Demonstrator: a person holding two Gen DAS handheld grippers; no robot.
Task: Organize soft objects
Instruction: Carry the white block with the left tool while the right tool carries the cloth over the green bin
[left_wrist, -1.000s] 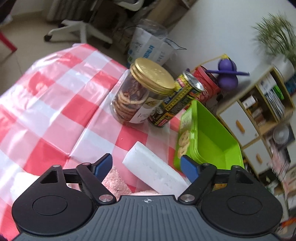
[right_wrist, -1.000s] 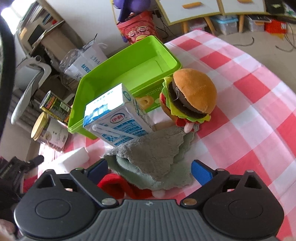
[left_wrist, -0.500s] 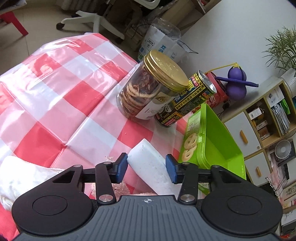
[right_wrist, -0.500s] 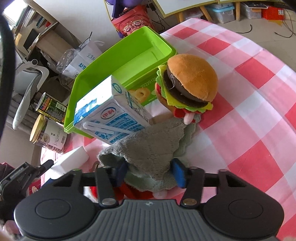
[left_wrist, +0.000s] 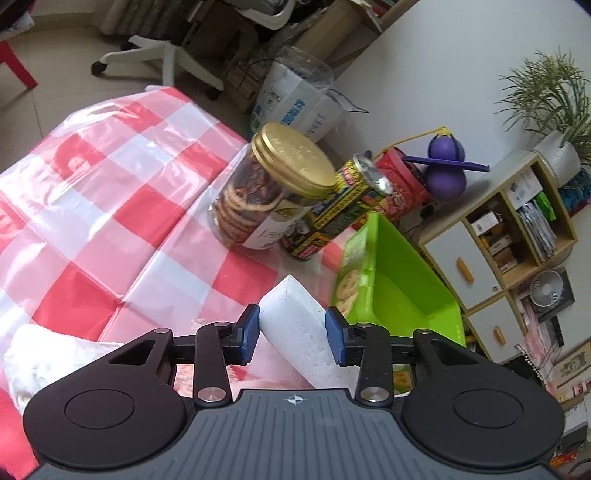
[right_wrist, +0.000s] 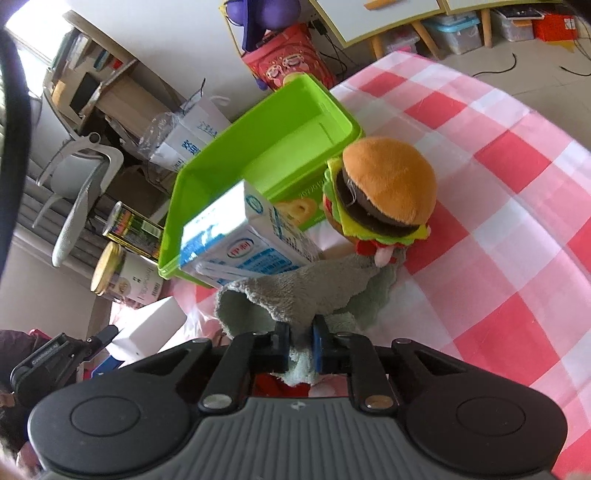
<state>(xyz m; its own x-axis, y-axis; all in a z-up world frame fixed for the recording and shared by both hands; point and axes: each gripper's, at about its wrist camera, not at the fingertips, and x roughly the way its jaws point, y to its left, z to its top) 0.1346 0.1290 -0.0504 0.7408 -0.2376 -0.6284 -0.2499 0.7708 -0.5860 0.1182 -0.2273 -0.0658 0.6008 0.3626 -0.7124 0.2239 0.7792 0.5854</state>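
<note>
My left gripper (left_wrist: 293, 334) is shut on a white foam block (left_wrist: 295, 325), its blue pads against both sides, lifted just above the checked cloth. My right gripper (right_wrist: 301, 345) is shut on a fold of the grey-green towel (right_wrist: 306, 295), which is pulled up off the table. A plush burger (right_wrist: 384, 197) sits on the towel's far corner, against the green bin (right_wrist: 258, 147). The bin also shows in the left wrist view (left_wrist: 399, 291), right of the foam block. A white cloth (left_wrist: 48, 354) lies at the left, and something red (right_wrist: 277, 384) lies under the towel.
A milk carton (right_wrist: 243, 240) lies tilted beside the towel against the bin. A gold-lidded cookie jar (left_wrist: 266, 195) and a can (left_wrist: 332, 214) stand beyond the foam block. The left gripper's body (right_wrist: 55, 354) shows at left in the right wrist view. A shelf unit (left_wrist: 509, 236) stands beyond the table.
Both grippers went from open to shut: the left closed on the foam block and raised it, the right closed on the towel and pulled a fold upward.
</note>
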